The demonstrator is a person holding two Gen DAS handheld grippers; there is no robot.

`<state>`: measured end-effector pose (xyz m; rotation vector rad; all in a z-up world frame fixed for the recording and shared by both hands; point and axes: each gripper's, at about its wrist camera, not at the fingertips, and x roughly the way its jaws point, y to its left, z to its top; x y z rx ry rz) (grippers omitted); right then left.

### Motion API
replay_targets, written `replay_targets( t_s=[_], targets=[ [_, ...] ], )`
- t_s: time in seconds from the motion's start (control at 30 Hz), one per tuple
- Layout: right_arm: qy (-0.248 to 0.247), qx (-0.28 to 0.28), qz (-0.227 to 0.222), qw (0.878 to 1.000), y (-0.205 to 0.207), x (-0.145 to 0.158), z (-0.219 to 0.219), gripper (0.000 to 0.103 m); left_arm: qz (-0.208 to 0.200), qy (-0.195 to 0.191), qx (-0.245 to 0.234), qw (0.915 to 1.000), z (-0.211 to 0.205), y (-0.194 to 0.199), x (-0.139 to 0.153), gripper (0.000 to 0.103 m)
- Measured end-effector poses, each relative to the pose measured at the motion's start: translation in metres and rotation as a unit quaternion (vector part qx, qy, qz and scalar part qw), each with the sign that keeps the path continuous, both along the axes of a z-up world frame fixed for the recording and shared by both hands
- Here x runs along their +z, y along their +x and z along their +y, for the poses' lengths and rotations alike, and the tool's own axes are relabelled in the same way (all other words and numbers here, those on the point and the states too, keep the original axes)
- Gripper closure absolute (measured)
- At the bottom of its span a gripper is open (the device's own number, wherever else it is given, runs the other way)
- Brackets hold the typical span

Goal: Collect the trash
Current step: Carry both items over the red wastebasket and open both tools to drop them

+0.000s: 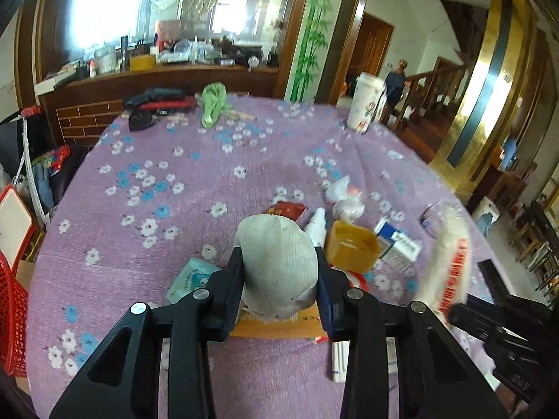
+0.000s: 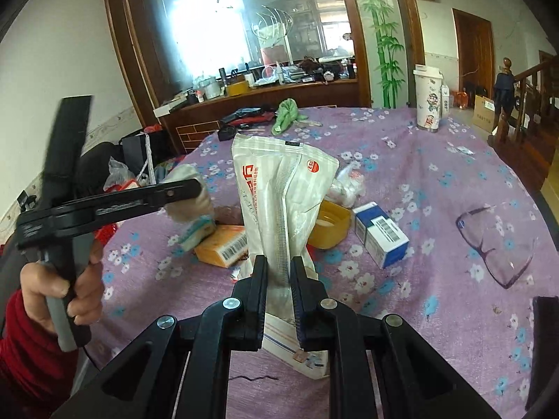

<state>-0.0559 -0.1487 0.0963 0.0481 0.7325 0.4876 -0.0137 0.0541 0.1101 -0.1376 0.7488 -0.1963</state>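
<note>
My left gripper (image 1: 279, 262) is shut on a crumpled white wad (image 1: 279, 262) and holds it above the purple flowered tablecloth (image 1: 157, 244); it also shows in the right wrist view (image 2: 190, 192). My right gripper (image 2: 278, 269) is shut on a white snack wrapper with red print (image 2: 279, 192), held upright; the wrapper shows blurred in the left wrist view (image 1: 450, 262). On the cloth lie a yellow lid (image 2: 328, 227), a blue-and-white box (image 2: 380, 234), an orange box (image 2: 223, 246), a crumpled white plastic bag (image 2: 346, 185), a red packet (image 1: 288, 209) and a teal packet (image 1: 190, 279).
Clear glasses (image 2: 496, 244) lie at the right. A tall white cup (image 2: 428, 97) stands at the far edge. A green cloth (image 2: 286, 113) and dark items (image 1: 157, 103) lie at the back. A red basket (image 1: 12, 314) sits left of the table.
</note>
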Motion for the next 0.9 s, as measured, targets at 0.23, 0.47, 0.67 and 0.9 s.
replay_targets(
  t_s=[0.23,0.47,0.67,0.9],
  targets=[
    [-0.003,0.021,0.003,1.0,-0.004,0.003,0.021,0.089,-0.016,0.005,0.012,0.9998,0.02,-0.03,0.005,0.067],
    [-0.008,0.048,0.009,0.999,-0.007,0.001,0.047,0.089,-0.016,0.007,0.036,0.9992,0.046,-0.05,0.001,0.067],
    [-0.012,0.071,0.008,0.997,-0.008,0.003,0.071,0.089,-0.017,0.01,0.055,0.9983,0.068,-0.061,0.0,0.067],
    [-0.018,0.09,0.011,0.996,-0.008,0.003,0.092,0.089,-0.014,0.011,0.072,0.9972,0.086,-0.069,-0.004,0.067]
  ],
)
